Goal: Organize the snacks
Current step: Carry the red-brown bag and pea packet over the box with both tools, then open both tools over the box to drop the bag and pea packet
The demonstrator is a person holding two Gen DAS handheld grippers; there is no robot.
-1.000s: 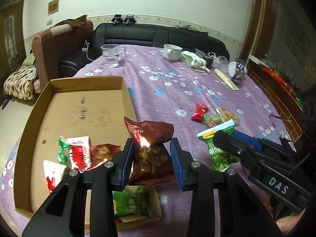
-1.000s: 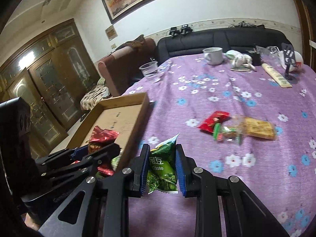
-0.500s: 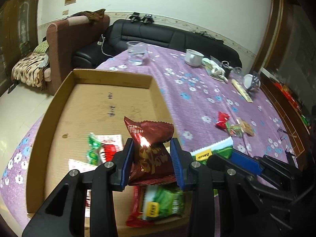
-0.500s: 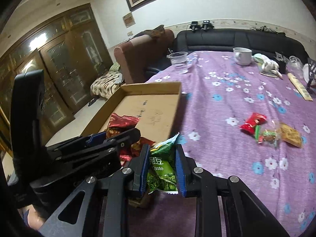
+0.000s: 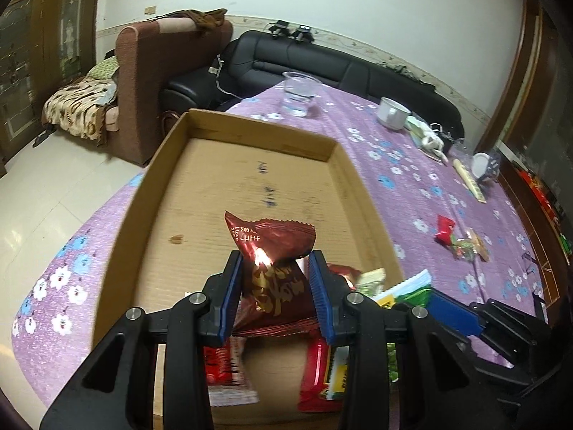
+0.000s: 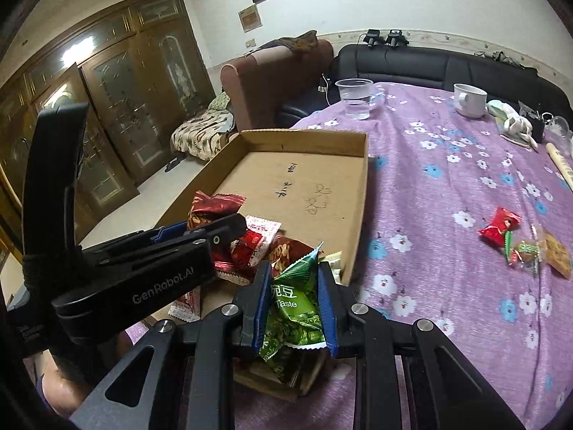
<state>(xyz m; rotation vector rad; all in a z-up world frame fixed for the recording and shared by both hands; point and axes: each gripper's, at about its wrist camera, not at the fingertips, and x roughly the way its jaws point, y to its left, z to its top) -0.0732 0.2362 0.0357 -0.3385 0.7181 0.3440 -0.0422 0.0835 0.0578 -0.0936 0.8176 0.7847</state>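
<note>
Your left gripper (image 5: 275, 268) pinches a dark red snack packet (image 5: 274, 251) between its blue pads; the packet stands roughly upright, long axis running up from the jaws, its crimped top edge flaring above them over the floor of the cardboard tray (image 5: 250, 136). Your right gripper (image 6: 293, 286) pinches a green snack packet (image 6: 292, 299) the same way, upright with a pointed corner tilting right, held above the tray's near right corner. Its front reads "Taste" under two Chinese characters; the lower print is crumpled and unreadable. The gold lettering on the red packet is glare-struck and hard to make out. "GenRobot.AI" shows on the left gripper's side in the right wrist view. Handwriting on the tray floor is illegible. Other packets in the tray lie mostly hidden beneath both grippers. Loose snacks (image 6: 515, 240) lie on the purple flowered tablecloth (image 6: 447, 186), well apart from the tray.
</note>
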